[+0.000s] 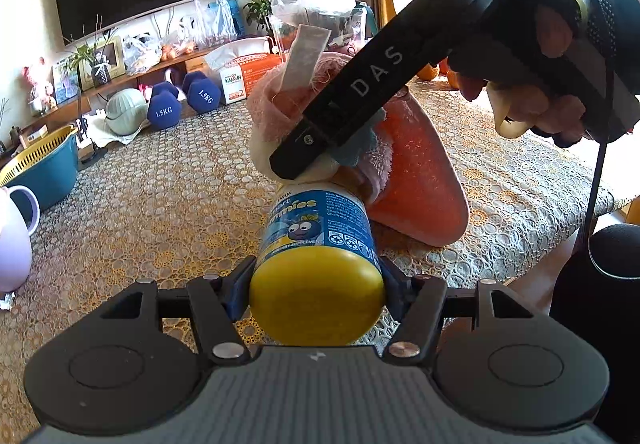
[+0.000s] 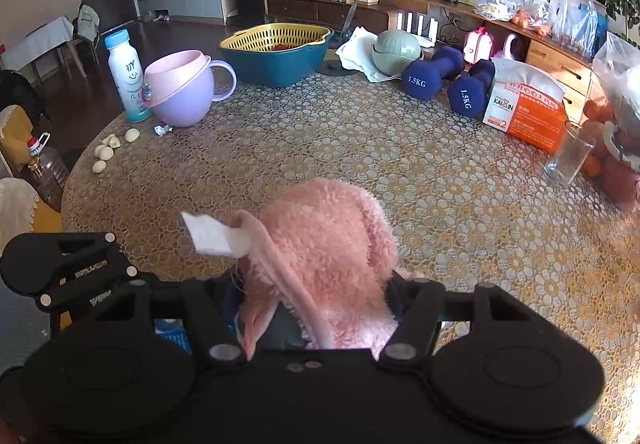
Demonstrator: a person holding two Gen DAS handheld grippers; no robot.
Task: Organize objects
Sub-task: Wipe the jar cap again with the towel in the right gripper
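Left hand-held gripper: its two fingers are pinched on the sides of a gummies supplement bottle, just behind the yellow cap. The bottle lies along the finger axis, cap toward the camera and base pointing away. Its far end meets a pink plush slipper directly ahead of the fingers.

Right hand-held gripper: its fingers are clamped on the fluffy pink upper of the same slipper, which fills the space between them. In the left wrist view one black finger of this gripper crosses the slipper diagonally. A white fabric tag sticks out to the left of the fingers. Whether the slipper rests on the table or is lifted cannot be told.

Handling judgement, bottle:
- Rigid plastic wall, smooth glossy label; probably light to moderate in weight.
- The round body can roll or rotate between flat pads. Grip across the full diameter near the cap shoulder, as it is held now.

Handling judgement, slipper:
- Soft, light and compressible; the pile yields under pressure, so the hold may feel vague.
- The orange sole looks stiffer than the upper. A pinch through the upper edge or heel rim should be more secure than a pinch on loose fleece.
- No breakage risk; the main risk is sagging or slipping out of the grip.

Beyond both grippers, blue dumbbells and a glass stand well apart.
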